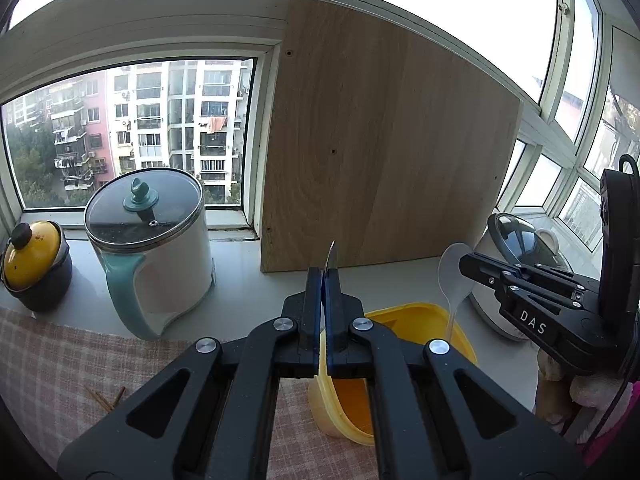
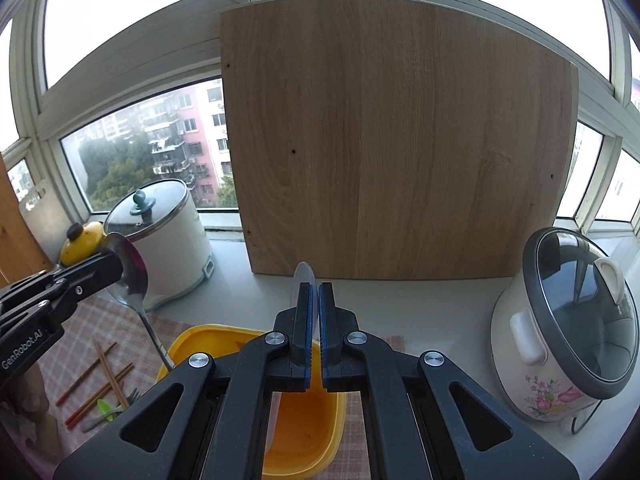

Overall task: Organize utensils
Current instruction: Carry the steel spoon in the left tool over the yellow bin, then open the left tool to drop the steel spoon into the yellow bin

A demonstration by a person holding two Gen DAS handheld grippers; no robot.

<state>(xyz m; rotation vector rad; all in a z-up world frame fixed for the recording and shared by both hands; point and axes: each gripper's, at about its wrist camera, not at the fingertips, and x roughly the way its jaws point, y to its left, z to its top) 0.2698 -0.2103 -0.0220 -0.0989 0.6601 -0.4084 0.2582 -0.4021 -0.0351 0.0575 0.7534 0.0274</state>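
Observation:
My left gripper point(image 1: 323, 276) is shut on a metal spoon point(image 2: 130, 270), seen edge-on in the left wrist view point(image 1: 330, 256); its handle points down toward the yellow container point(image 2: 212, 334). My right gripper point(image 2: 314, 292) is shut on a translucent plastic spoon point(image 1: 454, 270), its bowl sticking up past the fingers in the right wrist view point(image 2: 302, 278). Both spoons hang above the open yellow container point(image 1: 420, 314). Several chopsticks point(image 2: 100, 376) and a green-handled utensil point(image 2: 105, 406) lie on the checked cloth to the container's left.
A white pot with teal handle and glass lid point(image 1: 148, 248) and a small yellow-lidded pot point(image 1: 34, 264) stand at the left. A wooden board point(image 2: 392, 140) leans against the window. A flowered rice cooker point(image 2: 568, 348) stands at the right.

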